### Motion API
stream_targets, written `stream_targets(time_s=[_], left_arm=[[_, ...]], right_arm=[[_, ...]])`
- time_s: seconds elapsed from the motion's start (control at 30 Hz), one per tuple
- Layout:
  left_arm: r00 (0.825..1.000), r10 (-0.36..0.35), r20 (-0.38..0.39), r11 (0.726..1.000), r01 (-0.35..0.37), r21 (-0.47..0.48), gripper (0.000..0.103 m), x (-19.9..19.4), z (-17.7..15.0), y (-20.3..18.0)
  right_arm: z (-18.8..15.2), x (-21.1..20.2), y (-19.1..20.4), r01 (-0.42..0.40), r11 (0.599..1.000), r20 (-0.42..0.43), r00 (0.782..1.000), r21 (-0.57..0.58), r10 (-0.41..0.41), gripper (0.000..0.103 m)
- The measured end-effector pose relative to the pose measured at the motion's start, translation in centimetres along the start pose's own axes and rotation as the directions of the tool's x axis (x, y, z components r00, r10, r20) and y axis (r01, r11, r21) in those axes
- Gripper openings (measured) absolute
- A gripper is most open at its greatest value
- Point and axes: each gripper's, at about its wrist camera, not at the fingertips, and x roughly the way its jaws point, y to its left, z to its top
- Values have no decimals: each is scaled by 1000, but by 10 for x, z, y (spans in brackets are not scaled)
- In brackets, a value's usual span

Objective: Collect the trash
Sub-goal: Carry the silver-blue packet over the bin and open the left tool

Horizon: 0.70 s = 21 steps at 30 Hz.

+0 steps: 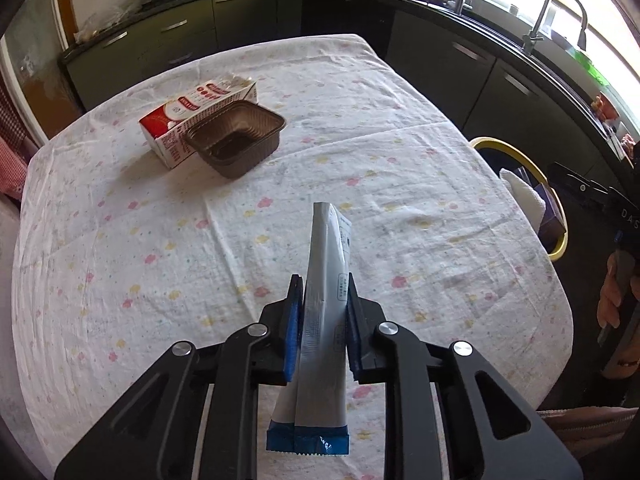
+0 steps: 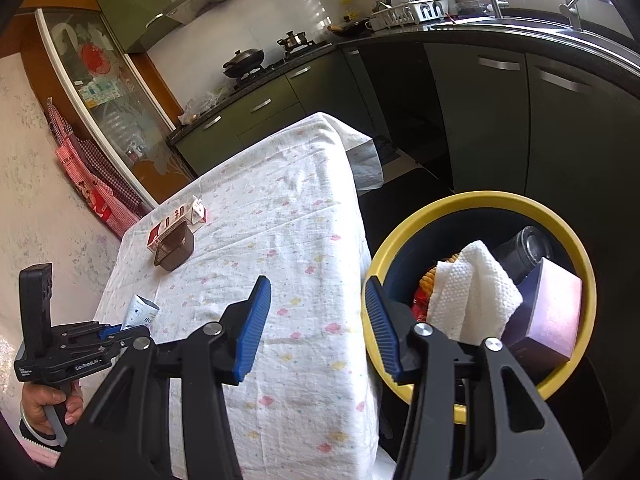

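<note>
The white and blue wrapper (image 1: 325, 304) stands on edge between the two blue pads of the left tool (image 1: 323, 322), pinched about halfway along its length, its crimped blue end hanging back toward the camera and its printed end sticking forward over the flowered table (image 1: 160, 240). It looks light and floppy, so the grip should stay firm but need not tighten; the likely job now is to carry it off the right edge of the table and over the yellow-rimmed bin (image 2: 476, 208) that stands on the floor just beside that edge. The bin already holds a white paper towel (image 2: 472, 292), a purple box (image 2: 552, 312) and a dark jar (image 2: 528, 248), so the wrapper is best let go above the middle of the opening, low enough that it does not flutter out past the rim. The right tool (image 2: 318, 322) hangs with its pads spread wide and nothing between them, over the table edge near the bin; it should keep out of the left tool's path. Farther back on the table lie a red and white carton (image 1: 196, 120) and a brown plastic tray (image 1: 236, 140) leaning against it, both not yet collected, so the task seems partway through.
</note>
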Motion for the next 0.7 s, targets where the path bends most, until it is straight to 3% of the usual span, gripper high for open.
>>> stream_targets(time_s=[0.2,0.33,0.6,0.7], left_arm=[[995,-87,49,987,79,137,20,-14,26,-46],[984,-171,48,958,155,241,20,-7,54,-96],[965,-259,32,890,225,397,21,44,107,-214],[963,-271,-7,881,251,400,21,77,122,-248]], right_arm=[[1,-31,-30,51,996,72,996,69,-56,47],[-4,-56,-60,111,984,113,985,141,-128,47],[-19,-85,-107,175,954,126,969,244,-210,47],[-22,-93,-115,185,948,131,966,258,-224,47]])
